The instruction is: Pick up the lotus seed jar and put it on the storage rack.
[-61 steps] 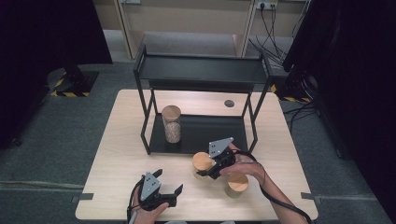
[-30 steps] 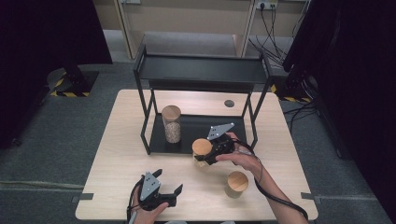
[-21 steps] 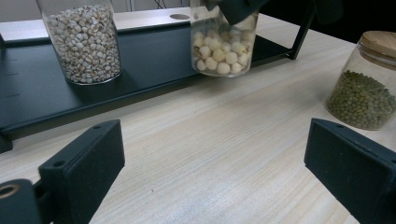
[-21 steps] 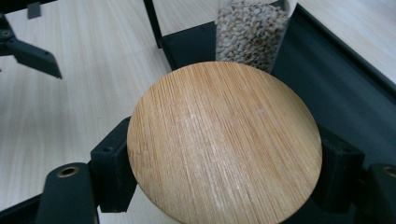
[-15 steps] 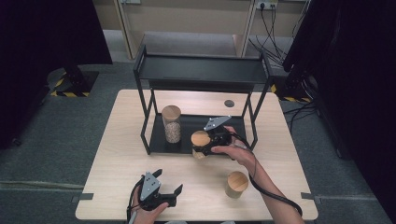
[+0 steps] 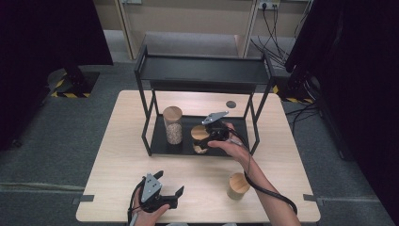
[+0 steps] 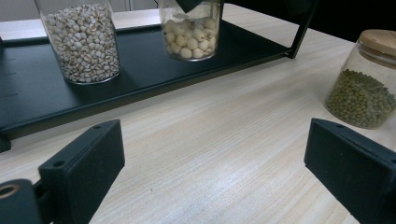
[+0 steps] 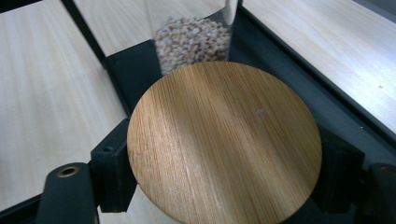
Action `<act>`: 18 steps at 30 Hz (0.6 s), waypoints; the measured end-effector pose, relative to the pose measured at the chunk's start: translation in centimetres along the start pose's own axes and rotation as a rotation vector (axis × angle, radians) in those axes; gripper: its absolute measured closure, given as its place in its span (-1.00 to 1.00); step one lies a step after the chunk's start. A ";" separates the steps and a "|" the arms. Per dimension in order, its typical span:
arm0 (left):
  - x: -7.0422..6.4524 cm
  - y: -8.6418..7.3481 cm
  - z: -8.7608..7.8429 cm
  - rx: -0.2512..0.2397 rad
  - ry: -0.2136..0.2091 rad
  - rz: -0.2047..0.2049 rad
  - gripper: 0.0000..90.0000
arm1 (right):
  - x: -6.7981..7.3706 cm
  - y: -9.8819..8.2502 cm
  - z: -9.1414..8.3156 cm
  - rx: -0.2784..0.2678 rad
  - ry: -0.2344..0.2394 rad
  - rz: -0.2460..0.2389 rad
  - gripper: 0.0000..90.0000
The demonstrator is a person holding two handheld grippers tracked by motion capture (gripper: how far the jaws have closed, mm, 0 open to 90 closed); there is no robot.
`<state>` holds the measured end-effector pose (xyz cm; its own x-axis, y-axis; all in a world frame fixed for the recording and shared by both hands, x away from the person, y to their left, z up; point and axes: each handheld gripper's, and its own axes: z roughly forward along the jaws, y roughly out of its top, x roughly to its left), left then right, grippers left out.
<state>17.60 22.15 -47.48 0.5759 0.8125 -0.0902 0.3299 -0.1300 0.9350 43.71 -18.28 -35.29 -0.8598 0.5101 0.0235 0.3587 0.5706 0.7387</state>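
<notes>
The right gripper [image 6: 212, 133] has its jaws clamped on a glass jar of pale round seeds [image 6: 200, 139], one black jaw pressed against each side just under the jar's round bamboo lid [image 8: 224, 142]. In the right gripper view that lid lies squarely between the two jaws, its grain running away from the camera. In the high view the held jar is over the near right part of the black lower shelf [image 6: 160, 141] of a two-tier metal rack [image 6: 202, 70]; in the left gripper view its base is at the shelf surface, though whether it rests there or hangs just clear cannot be told. The person's right hand [image 6: 230, 143] wraps the gripper from the near right, the forearm running back to the near edge of the worktop [image 6: 117, 155], with a black cable trailing along it.

Just left of the held jar on the same shelf stands a taller jar of small pale grain [image 6: 172, 125], upright with its own bamboo lid, close to the held jar but not touching it. The rack sits at the far middle of the worktop, its upper shelf above both jars.

Nearer, to the right, a third jar holding green beans [image 6: 238, 186] stands upright on the bare worktop, well apart from the rack.

The left gripper [image 6: 162, 195] rests at the near left edge of the worktop, its jaws spread wide with only wood grain between them, held by the person's left hand [image 6: 146, 209].
</notes>
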 end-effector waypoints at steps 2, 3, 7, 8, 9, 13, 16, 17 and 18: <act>0.0 0.0 0.0 0.002 -0.001 0.003 -0.90 | 0.0 0.2 0.3 0.002 -0.013 0.002 -0.45; 0.0 0.0 0.0 0.002 -0.001 0.003 -0.90 | 0.1 0.3 0.4 0.003 -0.020 0.004 -0.45; 0.0 0.0 0.0 0.002 -0.002 0.003 -0.90 | 0.0 0.4 0.9 0.006 -0.035 0.017 -0.45; 0.0 0.0 0.0 0.002 -0.002 0.003 -0.90 | 0.0 0.4 1.0 0.005 -0.041 0.022 -0.45; 0.0 0.0 0.0 0.002 -0.002 0.003 -0.90 | -0.1 0.4 1.1 0.002 -0.044 0.027 -0.45; 0.0 0.0 0.0 0.001 -0.004 0.002 -0.90 | -0.2 0.4 1.5 0.000 -0.060 0.042 -0.45; -0.1 0.0 0.0 0.002 -0.005 0.003 -0.90 | -0.2 0.4 1.8 -0.001 -0.070 0.047 -0.45; -0.1 0.0 0.0 0.002 -0.005 0.003 -0.90 | -0.2 0.4 1.9 -0.002 -0.071 0.051 -0.45; -0.1 0.0 0.1 0.002 -0.005 0.002 -0.90 | -0.2 0.4 2.0 -0.001 -0.072 0.051 -0.45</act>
<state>17.60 22.07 -47.50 0.5803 0.8094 -0.0898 0.3304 -0.1332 0.9344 44.72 -16.92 -36.34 -0.8121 0.5834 0.0123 0.4010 0.5426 0.7382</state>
